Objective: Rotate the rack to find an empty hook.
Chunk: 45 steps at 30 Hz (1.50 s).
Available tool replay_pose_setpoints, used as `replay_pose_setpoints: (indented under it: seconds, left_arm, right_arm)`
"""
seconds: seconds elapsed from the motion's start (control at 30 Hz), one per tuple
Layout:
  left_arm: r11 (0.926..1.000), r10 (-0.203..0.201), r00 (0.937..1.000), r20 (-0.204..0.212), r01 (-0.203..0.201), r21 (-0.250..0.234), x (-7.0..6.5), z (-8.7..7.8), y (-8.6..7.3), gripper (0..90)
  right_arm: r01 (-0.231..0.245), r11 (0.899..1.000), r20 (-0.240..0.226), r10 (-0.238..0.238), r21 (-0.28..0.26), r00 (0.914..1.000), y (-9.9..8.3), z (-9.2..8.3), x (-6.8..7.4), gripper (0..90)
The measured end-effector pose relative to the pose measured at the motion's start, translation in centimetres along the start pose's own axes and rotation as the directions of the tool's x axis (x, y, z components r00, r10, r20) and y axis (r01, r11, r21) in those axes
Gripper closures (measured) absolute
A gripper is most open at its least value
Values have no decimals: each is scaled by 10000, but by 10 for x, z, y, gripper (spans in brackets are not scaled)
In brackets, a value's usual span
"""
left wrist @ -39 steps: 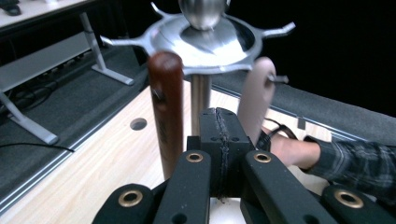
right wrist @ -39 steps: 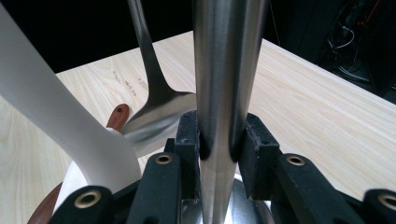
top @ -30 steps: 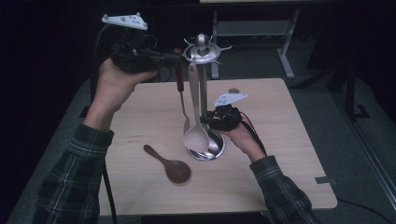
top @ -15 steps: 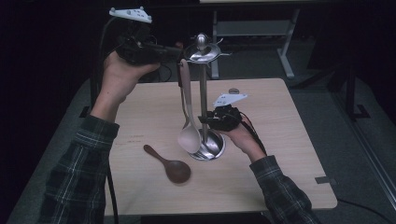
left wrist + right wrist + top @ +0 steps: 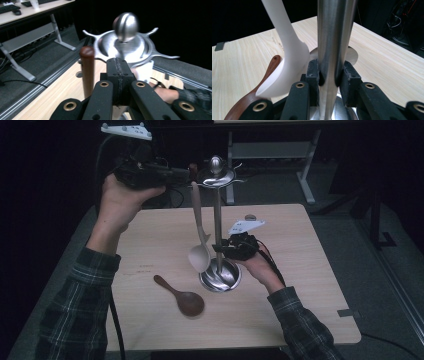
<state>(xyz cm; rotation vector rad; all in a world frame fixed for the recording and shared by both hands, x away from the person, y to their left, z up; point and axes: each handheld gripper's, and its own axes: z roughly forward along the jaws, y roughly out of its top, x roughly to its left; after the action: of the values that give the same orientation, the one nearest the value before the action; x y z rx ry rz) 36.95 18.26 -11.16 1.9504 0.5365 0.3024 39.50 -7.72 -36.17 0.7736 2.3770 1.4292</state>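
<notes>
Up close, right gripper [image 5: 329, 75] fingers pinch the stand pole [image 5: 333, 37]; left gripper [image 5: 117, 75] fingers pressed together.

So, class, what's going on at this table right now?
A person is hanging utensils on a steel utensil stand. The right gripper is clamped on the stand's pole low down, steadying it. The left gripper, jaws shut, holds a pale ladle by the wooden end of its handle up at the stand's hooked top ring; whether it is on a hook is unclear. A brown wooden spoon lies on the table.
</notes>
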Motion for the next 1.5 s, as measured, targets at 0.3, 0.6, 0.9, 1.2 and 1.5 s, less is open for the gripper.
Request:
replay_pose_setpoints:
  seconds: [0.3, 0.6, 0.9, 1.2, 1.5]
  left_arm:
    - [9996, 247, 9988, 422, -252, 107, -23, 4, -2, 900]
    - [9987, 246, 9994, 236, -256, 432, -22, 18, -5, 900]
    - [9988, 229, 9997, -7, -228, 425, -16, 15, -6, 900]
    - [9995, 10, 9997, -252, -2, 302, -5, 14, -7, 900]
    - [9999, -67, 9991, -413, 73, 150, 3, 16, -9, 900]
  right_arm:
    - [1, 10000, 8, -1, -5, 10000, 0, 0, 0, 713]
    - [16, 10000, 18, -16, -16, 10000, 0, 0, 0, 714]
    - [66, 10000, 9, -66, 13, 10000, 0, 1, 2, 714]
    - [80, 10000, -10, -80, 1, 10000, 0, 1, 3, 714]
    - [98, 10000, -24, -98, 6, 9999, 0, 1, 2, 715]
